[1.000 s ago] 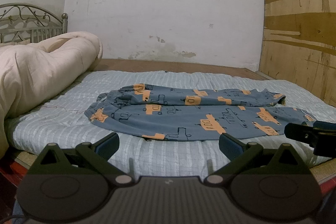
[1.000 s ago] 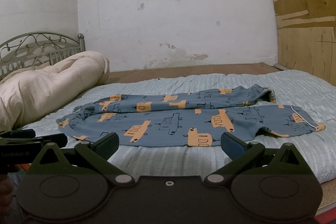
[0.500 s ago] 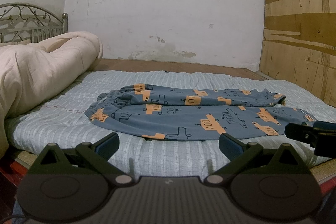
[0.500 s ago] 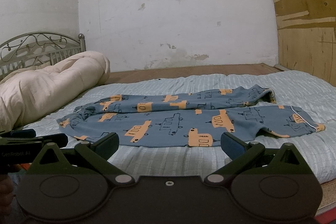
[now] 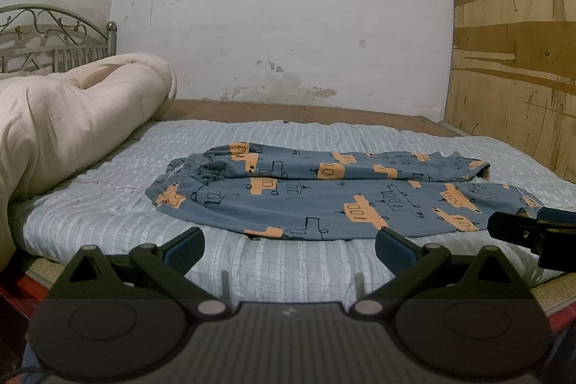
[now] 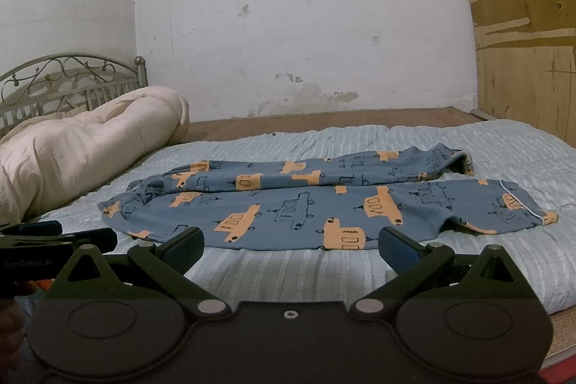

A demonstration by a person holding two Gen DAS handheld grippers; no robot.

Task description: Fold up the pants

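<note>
Both claws, left (image 5: 289, 245) and right (image 6: 291, 245), gape empty at the bed's near edge; blue cotton pants with orange vehicle print (image 6: 316, 204) lie flat, legs side by side.

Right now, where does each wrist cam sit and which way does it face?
Left wrist: low at the bed's near edge, facing the pants and wall; own left tool open, right tool's tip at frame right.
Right wrist: same edge, further right, same heading; own right tool open, left tool's tip at frame left.
Shared: pants, rolled quilt, headboard.
</note>
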